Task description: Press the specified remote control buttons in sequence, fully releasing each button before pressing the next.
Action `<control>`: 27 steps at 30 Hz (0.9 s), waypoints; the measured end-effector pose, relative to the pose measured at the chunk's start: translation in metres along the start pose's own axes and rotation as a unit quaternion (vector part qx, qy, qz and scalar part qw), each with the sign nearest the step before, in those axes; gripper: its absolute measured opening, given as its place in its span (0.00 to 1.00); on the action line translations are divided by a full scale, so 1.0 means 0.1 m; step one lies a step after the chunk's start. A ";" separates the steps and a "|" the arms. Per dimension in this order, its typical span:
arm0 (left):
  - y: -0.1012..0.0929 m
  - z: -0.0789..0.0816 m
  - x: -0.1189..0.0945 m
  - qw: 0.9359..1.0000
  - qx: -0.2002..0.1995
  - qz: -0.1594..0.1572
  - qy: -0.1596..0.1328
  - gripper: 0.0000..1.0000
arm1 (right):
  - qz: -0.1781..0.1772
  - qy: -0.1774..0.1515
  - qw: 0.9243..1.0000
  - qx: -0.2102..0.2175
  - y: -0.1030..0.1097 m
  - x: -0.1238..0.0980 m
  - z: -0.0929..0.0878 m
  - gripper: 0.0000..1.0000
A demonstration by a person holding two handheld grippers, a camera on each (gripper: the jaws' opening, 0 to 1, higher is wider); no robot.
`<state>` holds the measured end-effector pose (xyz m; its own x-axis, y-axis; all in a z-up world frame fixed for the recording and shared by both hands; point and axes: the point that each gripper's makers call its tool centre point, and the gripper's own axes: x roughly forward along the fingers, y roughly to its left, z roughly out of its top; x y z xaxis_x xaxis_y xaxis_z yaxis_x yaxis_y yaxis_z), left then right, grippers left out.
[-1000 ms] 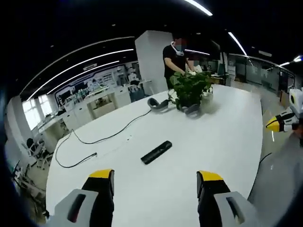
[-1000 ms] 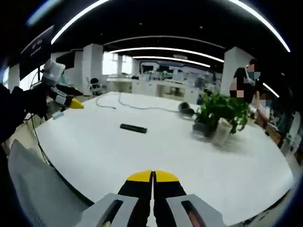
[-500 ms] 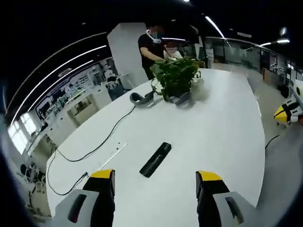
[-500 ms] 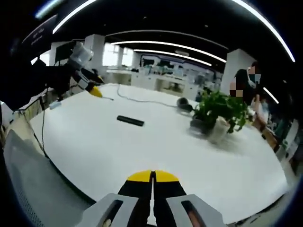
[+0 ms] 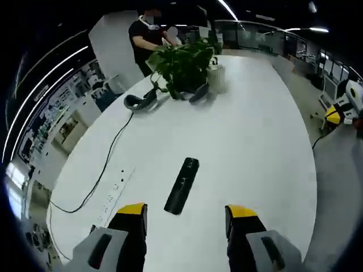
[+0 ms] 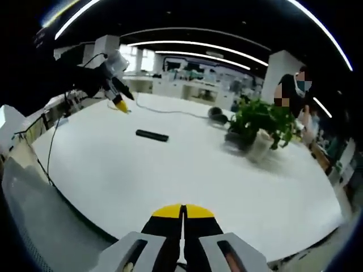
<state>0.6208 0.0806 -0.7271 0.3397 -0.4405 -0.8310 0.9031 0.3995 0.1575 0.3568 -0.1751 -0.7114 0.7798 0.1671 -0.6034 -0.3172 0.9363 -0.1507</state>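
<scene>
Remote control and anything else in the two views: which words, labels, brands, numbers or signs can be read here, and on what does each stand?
None can be read.
Remote control: black, any button markings too small to read.
White strip beside the cable on the table: dark marks, too blurred to read.
Background walls and shelves: no text can be made out.

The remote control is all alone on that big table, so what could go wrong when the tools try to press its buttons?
1. The remote control lies loose on the smooth white table, so a slanted push might slide it instead of pressing.
2. The left tool is open, with its tips either side of the slim remote; one tip could miss a button.
3. The right tool is shut and far off at the table edge, so it cannot steady anything.
</scene>
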 end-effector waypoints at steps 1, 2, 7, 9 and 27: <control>0.02 0.00 0.06 1.000 0.002 -0.009 0.004 0.57 | -0.002 0.002 1.000 0.000 -0.01 0.00 -0.01 0.00; 0.03 -0.01 0.10 1.000 0.001 -0.015 0.011 0.56 | -0.004 0.004 1.000 0.000 -0.01 0.00 -0.02 0.00; 0.13 -0.04 0.34 0.998 0.018 -0.044 0.033 0.56 | -0.008 0.015 1.000 0.001 -0.03 0.02 -0.06 0.00; 0.13 -0.08 0.45 0.997 0.018 -0.063 0.049 0.56 | -0.007 0.019 1.000 0.000 -0.02 0.02 -0.07 0.00; 0.20 -0.46 1.11 0.984 0.037 -0.110 0.132 0.45 | 0.001 0.056 0.998 -0.003 0.01 0.07 -0.18 0.00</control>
<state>0.6645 0.0770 -0.8410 0.0628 -0.2812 -0.9576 0.9670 0.2546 -0.0113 0.3525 -0.1788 -0.7303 0.7141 0.1322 -0.6874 -0.3215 0.9343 -0.1542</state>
